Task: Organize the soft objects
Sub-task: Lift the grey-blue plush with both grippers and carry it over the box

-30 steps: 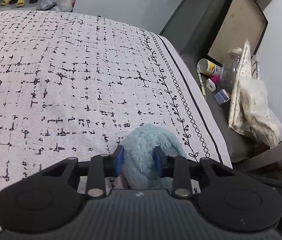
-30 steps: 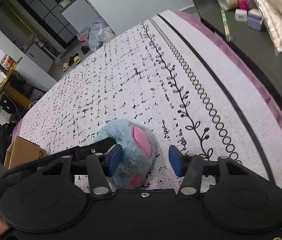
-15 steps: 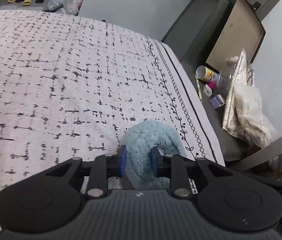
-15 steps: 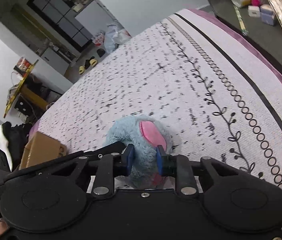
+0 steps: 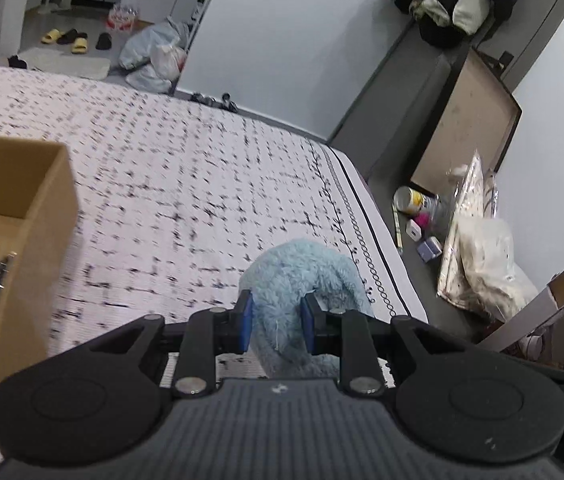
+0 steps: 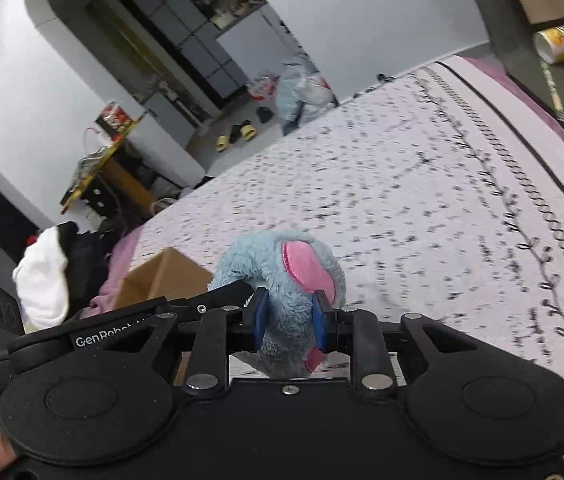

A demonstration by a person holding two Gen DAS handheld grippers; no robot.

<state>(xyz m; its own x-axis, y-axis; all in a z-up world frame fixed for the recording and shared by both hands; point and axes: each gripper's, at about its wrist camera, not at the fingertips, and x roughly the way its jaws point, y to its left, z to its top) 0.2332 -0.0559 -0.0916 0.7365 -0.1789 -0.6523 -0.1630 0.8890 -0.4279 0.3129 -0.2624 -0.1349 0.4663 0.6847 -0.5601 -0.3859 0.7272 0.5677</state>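
1. One blue plush toy (image 5: 305, 276) is being pinched by two grippers above the bed (image 5: 186, 184).
2. The left gripper (image 5: 276, 326) fingers are being pressed into its fur.
3. The right gripper (image 6: 287, 320) fingers are being pressed beside one pink ear (image 6: 307, 268).
4. One cardboard box (image 5: 30, 216) is being seen on the bed's left.

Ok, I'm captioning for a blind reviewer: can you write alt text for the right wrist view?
The right hand-held gripper clamps a fluffy blue plush toy with a pink ear patch, above a white bedspread with black marks. A cardboard box sits behind it to the left.
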